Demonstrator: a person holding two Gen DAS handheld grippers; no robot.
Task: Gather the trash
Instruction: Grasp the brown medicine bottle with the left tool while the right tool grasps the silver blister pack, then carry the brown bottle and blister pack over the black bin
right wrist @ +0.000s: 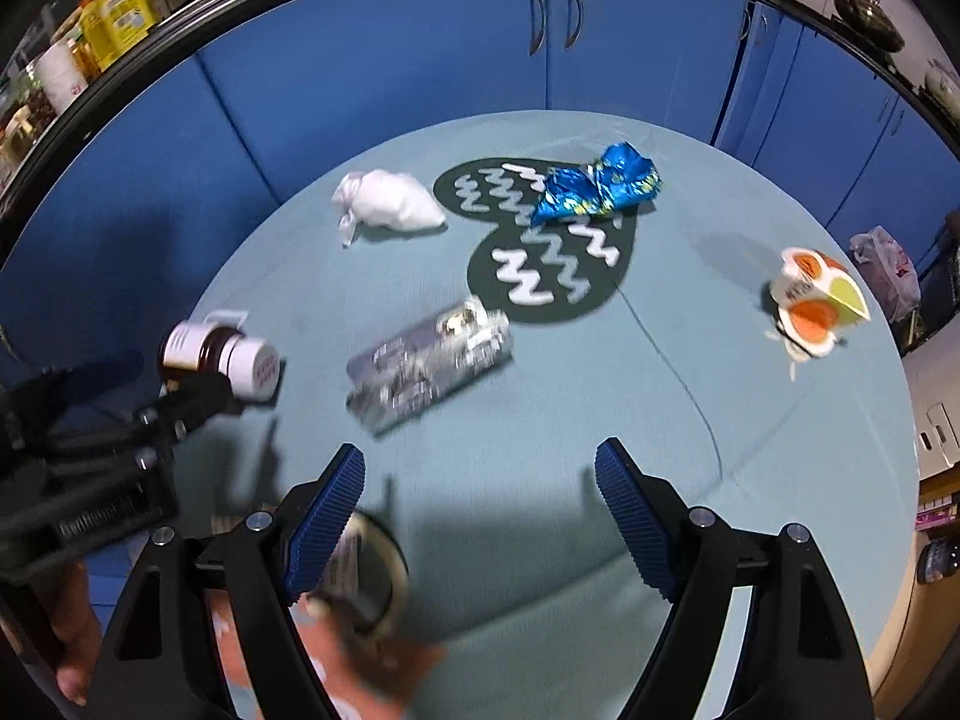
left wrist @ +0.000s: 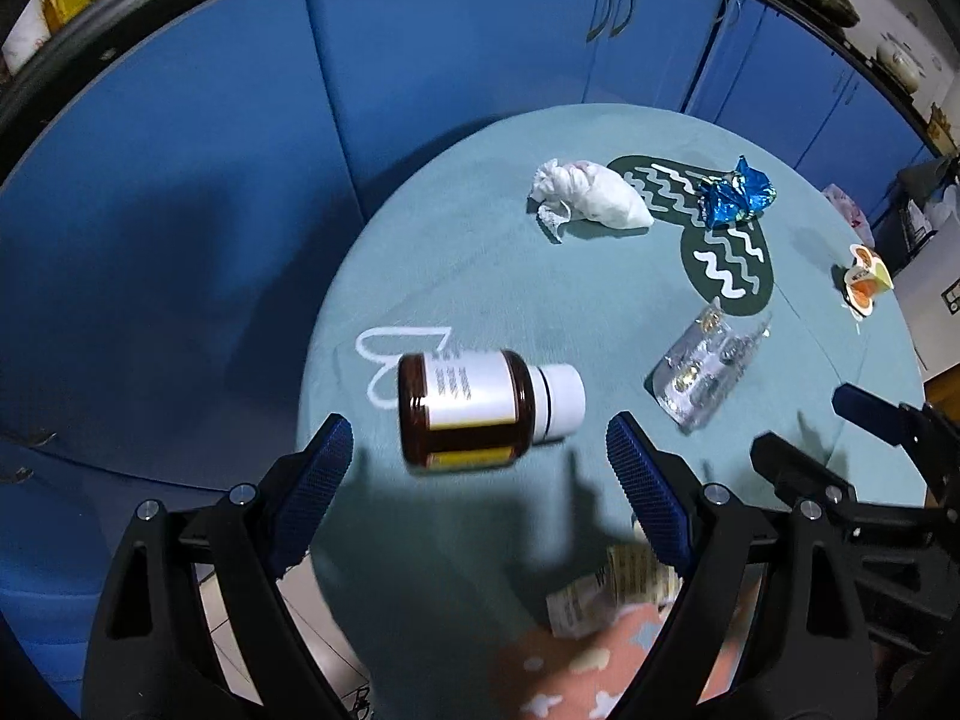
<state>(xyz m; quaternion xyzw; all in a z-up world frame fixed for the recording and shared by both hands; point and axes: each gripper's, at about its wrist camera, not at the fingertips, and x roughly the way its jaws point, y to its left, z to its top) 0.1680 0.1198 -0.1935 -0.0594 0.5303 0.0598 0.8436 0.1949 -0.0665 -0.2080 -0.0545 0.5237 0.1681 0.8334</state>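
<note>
A brown pill bottle (left wrist: 480, 408) with a white cap lies on its side on the round teal table (left wrist: 540, 300), just ahead of my open left gripper (left wrist: 480, 456). It also shows in the right wrist view (right wrist: 222, 354). A silver blister pack (right wrist: 429, 360) lies ahead of my open, empty right gripper (right wrist: 480, 480). A crumpled white tissue (right wrist: 387, 204), a blue foil wrapper (right wrist: 597, 183) and an orange-and-white crushed carton (right wrist: 816, 300) lie farther back. The blister pack (left wrist: 708, 366) lies right of the bottle in the left wrist view.
Blue cabinet doors (right wrist: 540, 30) curve behind the table. A dark heart-shaped mat (right wrist: 540, 252) with white zigzags lies mid-table. A printed paper box (left wrist: 612, 594) sits at the near edge over pink patterned fabric (left wrist: 588, 666). A tape roll (right wrist: 372, 576) lies near the right gripper's left finger.
</note>
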